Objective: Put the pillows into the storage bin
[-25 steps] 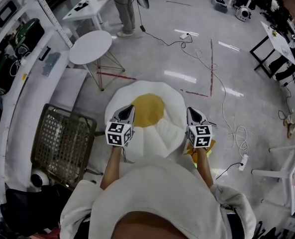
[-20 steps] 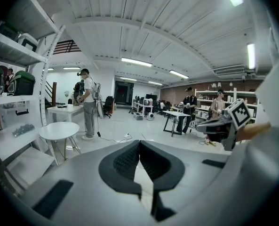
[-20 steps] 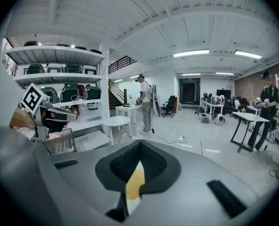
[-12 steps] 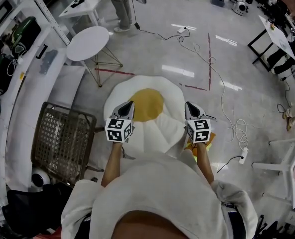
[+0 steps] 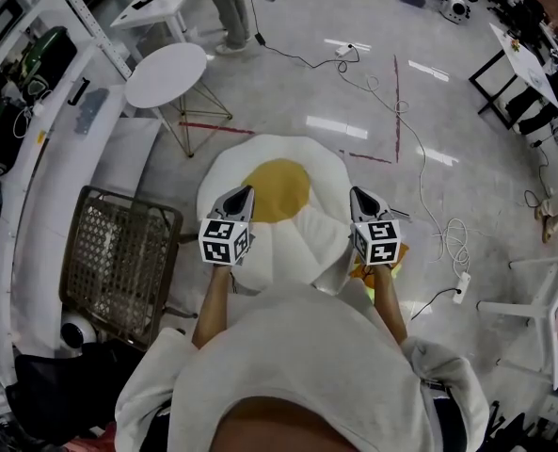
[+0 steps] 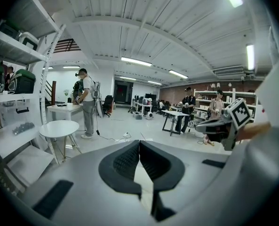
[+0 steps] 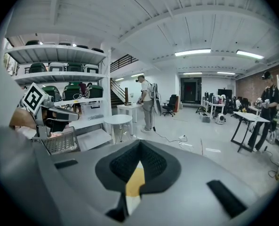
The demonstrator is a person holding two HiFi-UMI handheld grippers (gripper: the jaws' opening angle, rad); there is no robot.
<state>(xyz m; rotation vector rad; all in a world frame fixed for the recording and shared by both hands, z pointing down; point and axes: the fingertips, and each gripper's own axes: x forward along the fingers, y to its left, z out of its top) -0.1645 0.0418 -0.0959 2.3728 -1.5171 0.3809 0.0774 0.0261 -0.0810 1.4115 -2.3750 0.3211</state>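
A round fried-egg pillow (image 5: 302, 243), white with a yellow yolk, hangs in front of me between both grippers. My left gripper (image 5: 244, 191) is shut on its left edge, and white fabric (image 6: 143, 182) shows between the pads. My right gripper (image 5: 356, 194) is shut on the right edge, with yellow and white fabric (image 7: 135, 180) in its jaws. The storage bin (image 5: 119, 262), a brown wire basket, stands on the floor to the left of the pillow and looks empty. It also shows in the right gripper view as the basket (image 7: 61, 142) below the left gripper (image 7: 59, 112).
A yellow-orange soft thing (image 5: 391, 257) lies on the floor under my right gripper. A round white table (image 5: 166, 75) stands beyond the bin, and white shelving (image 5: 34, 158) runs along the left. Cables and a power strip (image 5: 459, 290) lie at the right. A person (image 5: 231, 8) stands far ahead.
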